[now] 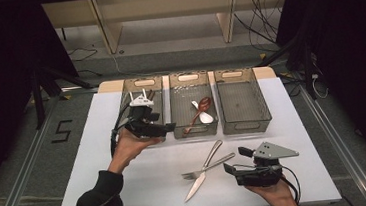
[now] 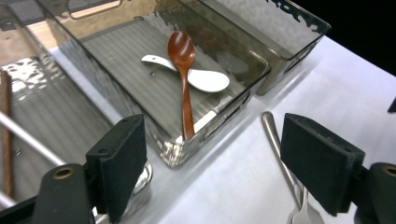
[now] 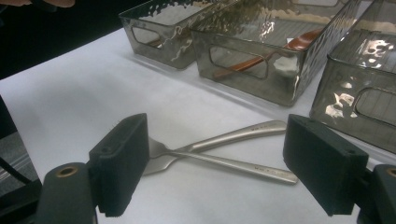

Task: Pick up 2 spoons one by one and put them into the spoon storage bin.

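A metal fork and a knife lie crossed on the white table, in front of three grey see-through bins. The middle bin holds a brown wooden spoon and a white spoon. My left gripper hovers at the front corner between the left bin and the middle bin; its jaws stand open and empty. The right gripper rests open near the fork's handle end. In the right gripper view the knife and fork lie ahead between the open jaws, untouched.
The left bin holds thin sticks: a brown one and a metal one. The right bin has nothing in it. Dark floor with cables surrounds the table, and wooden shelving stands behind it.
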Available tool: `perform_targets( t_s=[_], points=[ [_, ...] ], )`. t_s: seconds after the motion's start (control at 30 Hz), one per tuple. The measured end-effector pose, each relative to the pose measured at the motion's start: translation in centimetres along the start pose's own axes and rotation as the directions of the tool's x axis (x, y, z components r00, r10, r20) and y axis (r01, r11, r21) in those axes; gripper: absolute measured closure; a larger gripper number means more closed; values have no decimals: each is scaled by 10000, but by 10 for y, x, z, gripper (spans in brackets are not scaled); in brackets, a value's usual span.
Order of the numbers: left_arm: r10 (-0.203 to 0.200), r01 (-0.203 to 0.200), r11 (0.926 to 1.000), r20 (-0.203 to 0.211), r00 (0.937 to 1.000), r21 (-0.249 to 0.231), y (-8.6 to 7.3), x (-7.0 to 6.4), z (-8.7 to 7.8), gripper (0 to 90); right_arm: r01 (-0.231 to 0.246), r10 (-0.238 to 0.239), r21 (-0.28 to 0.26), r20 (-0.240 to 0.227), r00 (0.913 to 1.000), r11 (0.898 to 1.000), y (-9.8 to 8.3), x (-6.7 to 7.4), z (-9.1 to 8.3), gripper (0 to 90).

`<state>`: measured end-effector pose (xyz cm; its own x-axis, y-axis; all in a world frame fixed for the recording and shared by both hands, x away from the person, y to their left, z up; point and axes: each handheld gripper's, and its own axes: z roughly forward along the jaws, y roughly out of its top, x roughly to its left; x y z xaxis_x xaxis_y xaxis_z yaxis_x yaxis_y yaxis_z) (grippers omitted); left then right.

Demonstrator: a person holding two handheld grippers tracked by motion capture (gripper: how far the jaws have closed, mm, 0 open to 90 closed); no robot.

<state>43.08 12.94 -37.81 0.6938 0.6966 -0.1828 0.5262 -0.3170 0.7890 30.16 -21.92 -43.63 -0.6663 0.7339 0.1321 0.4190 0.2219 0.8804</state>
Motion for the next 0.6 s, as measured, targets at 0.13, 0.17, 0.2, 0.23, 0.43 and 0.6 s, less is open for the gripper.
perform_targets(
  t_s=[0.13,0.17,0.2,0.23,0.43,0.6],
  points=[
    [-103,102,9997,-31,9999,-213,-14,3,-8,218,83,-82,115,-61,9999,9999,2,-1,1,236],
    [-105,103,9996,-70,9999,-271,-17,3,-10,217,134,-132,161,-103,9999,9998,2,-1,2,237],
    [-202,199,9991,-73,9998,-369,-21,4,-12,217,145,-141,220,-154,9998,9997,3,-2,3,237],
    [-177,173,9989,-78,9998,-445,-25,4,-14,216,169,-164,266,-191,9997,9995,4,-2,4,237],
    [-395,381,9960,-151,9991,-808,-46,5,-26,213,453,-431,601,-377,9984,9972,11,-6,8,238],
    [-604,589,9936,-131,9981,-960,-64,7,-33,202,720,-671,919,-546,9962,9932,18,-12,17,239]
  ],
)
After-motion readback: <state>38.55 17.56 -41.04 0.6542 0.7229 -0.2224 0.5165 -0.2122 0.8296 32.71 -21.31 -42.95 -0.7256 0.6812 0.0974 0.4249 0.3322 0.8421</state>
